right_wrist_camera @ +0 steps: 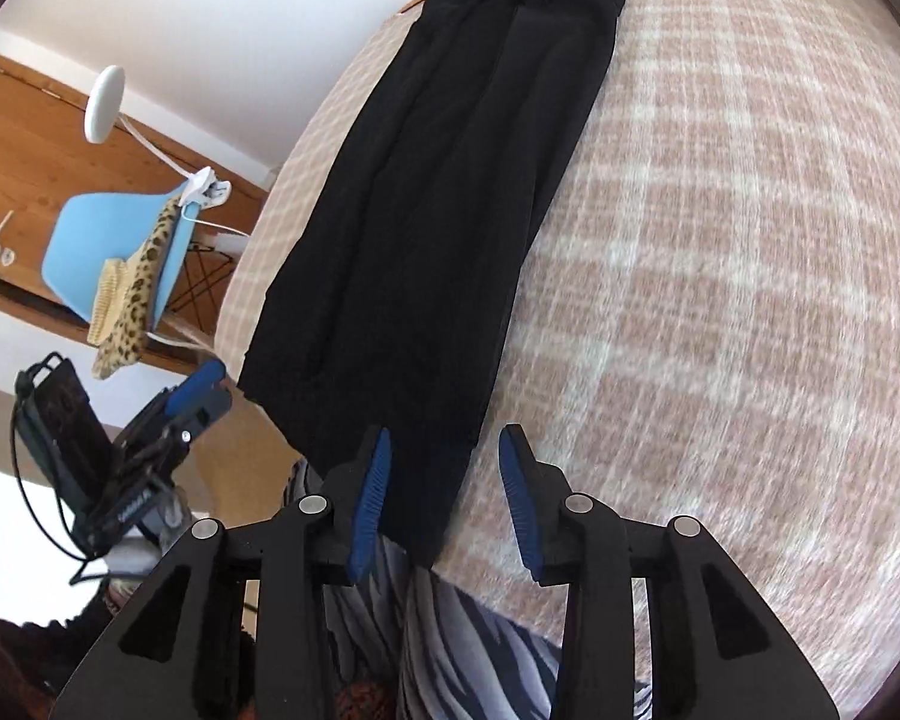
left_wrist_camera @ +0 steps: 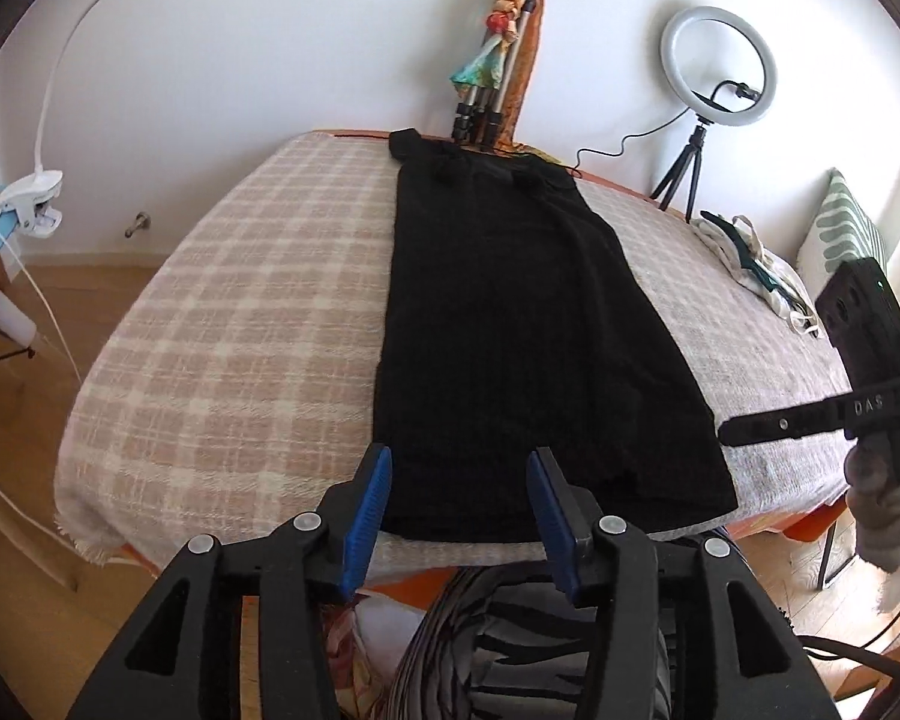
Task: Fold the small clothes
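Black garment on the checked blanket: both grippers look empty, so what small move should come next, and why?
Probably bring both grippers down onto the near hem of the black garment. It lies flat in a long strip on the checked blanket, and the left gripper and right gripper stand open, empty, above that hem.

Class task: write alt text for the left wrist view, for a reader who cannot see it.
A long black garment lies flat down a checked pink blanket on a table. The left tool hangs open above its near hem, holding nothing. A ring light stands behind.
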The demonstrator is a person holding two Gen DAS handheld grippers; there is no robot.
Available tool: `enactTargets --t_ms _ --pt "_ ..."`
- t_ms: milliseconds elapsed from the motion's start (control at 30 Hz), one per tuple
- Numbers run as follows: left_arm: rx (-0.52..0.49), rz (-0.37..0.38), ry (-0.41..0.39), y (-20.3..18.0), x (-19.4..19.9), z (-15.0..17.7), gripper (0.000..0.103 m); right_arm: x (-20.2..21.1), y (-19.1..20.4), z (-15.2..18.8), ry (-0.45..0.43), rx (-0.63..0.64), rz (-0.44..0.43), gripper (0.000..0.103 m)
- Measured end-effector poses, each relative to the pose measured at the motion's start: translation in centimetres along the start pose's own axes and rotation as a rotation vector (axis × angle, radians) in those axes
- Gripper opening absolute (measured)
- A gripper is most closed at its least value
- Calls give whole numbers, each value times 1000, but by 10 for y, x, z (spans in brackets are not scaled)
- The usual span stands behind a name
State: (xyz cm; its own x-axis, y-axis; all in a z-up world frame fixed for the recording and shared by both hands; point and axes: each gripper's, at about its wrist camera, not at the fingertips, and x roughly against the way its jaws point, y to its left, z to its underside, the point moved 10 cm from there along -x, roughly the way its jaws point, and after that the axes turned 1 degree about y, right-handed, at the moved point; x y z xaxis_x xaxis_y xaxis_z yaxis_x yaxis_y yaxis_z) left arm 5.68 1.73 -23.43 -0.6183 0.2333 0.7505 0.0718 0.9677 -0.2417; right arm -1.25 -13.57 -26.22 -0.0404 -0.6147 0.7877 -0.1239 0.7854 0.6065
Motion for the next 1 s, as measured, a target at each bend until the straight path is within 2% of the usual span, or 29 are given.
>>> enactTargets --t_ms 100,167,233,267,300,333,467,567,633,700,767,833,900,967,1000 --pt "84 26 38 22 -6 2 42 -4 7 10 -15 2 -4 37" --pt "121 60 68 25 -13 5 31 -8 10 11 -10 -23 -36 36" --pt "125 94 92 22 -20 8 19 -8 11 13 -24 -20 -23 35" --pt "118 103 96 17 -21 11 15 -8 12 13 -29 -11 -9 30" --pt "109 109 100 13 -23 13 3 -10 15 13 -23 -3 -9 21" --pt "102 111 105 10 -25 15 2 -15 17 15 -4 -7 -18 5" --pt "59 75 56 9 -8 6 1 -18 29 14 3 -24 -33 4" --pt "20 41 13 15 9 0 1 -6 47 14 -26 -7 -81 3" --pt "-4 4 23 21 6 3 1 -8 51 17 -21 34 -52 3" --pt "13 5 38 26 1 7 3 -22 50 25 31 56 -34 3" --pt "36 27 51 27 0 10 10 -27 47 30 44 108 17 7" --pt "26 33 41 24 4 11 34 -26 50 31 41 164 65 8" --pt "6 21 28 22 8 10 38 -21 51 30 34 190 85 15" --pt "15 27 22 24 10 7 39 -9 45 25 2 166 73 31" --pt "31 40 20 26 11 5 41 -4 42 22 -18 145 65 32"
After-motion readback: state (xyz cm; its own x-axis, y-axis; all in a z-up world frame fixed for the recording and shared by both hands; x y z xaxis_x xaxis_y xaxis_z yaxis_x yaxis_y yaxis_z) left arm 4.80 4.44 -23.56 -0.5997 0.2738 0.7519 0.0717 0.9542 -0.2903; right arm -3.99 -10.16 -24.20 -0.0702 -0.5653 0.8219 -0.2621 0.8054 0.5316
